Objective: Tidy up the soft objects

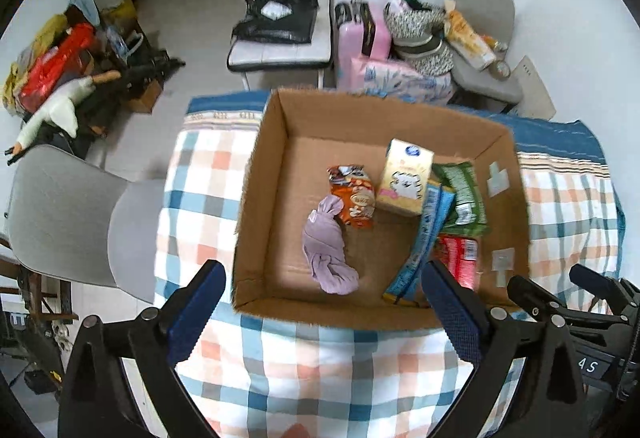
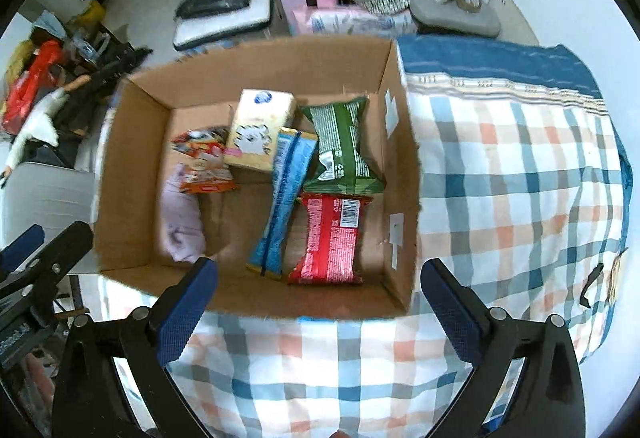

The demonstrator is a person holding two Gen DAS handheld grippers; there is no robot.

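Observation:
An open cardboard box (image 1: 256,177) (image 2: 396,173) sits on a checked cloth. Inside lie a knotted lilac cloth (image 1: 326,250) (image 2: 180,222), an orange snack bag (image 1: 354,197) (image 2: 204,161), a cream tissue pack (image 1: 406,177) (image 2: 258,133), a blue packet (image 1: 424,238) (image 2: 284,193), a green packet (image 1: 464,193) (image 2: 340,145) and a red packet (image 1: 458,256) (image 2: 330,240). My left gripper (image 1: 320,314) is open and empty above the box's near edge. My right gripper (image 2: 318,306) is open and empty, also at the near edge.
The checked cloth (image 1: 320,378) (image 2: 520,177) covers the table. A grey chair (image 1: 72,213) stands at the left. Beyond the box are a white chair with a black bag (image 1: 280,17), pink packages (image 1: 372,49) and a grey chair with bags (image 1: 480,37).

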